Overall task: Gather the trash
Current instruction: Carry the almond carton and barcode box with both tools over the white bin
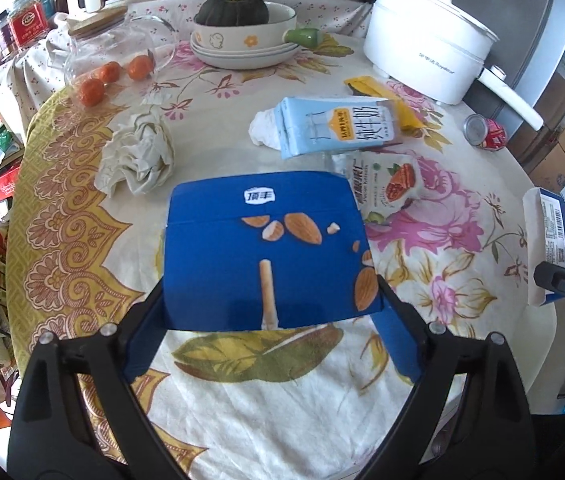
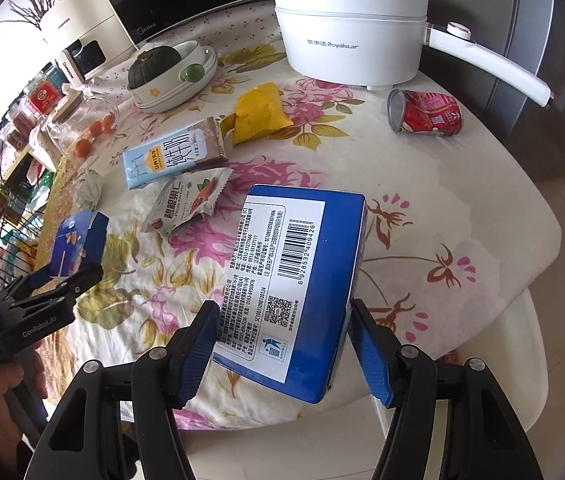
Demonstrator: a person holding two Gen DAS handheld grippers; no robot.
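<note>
Both grippers pinch blue snack boxes above the desk (image 2: 482, 184): left gripper (image 1: 270, 312) holds the almond-stick box (image 1: 266, 252), right gripper (image 2: 282, 340) the barcode box (image 2: 302, 280). Keep grips firm; no bin visible.

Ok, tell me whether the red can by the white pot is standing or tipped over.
Tipped over. The red can lies on its side on the floral tablecloth, its silver end facing left, beside the white Royalstar pot.
</note>
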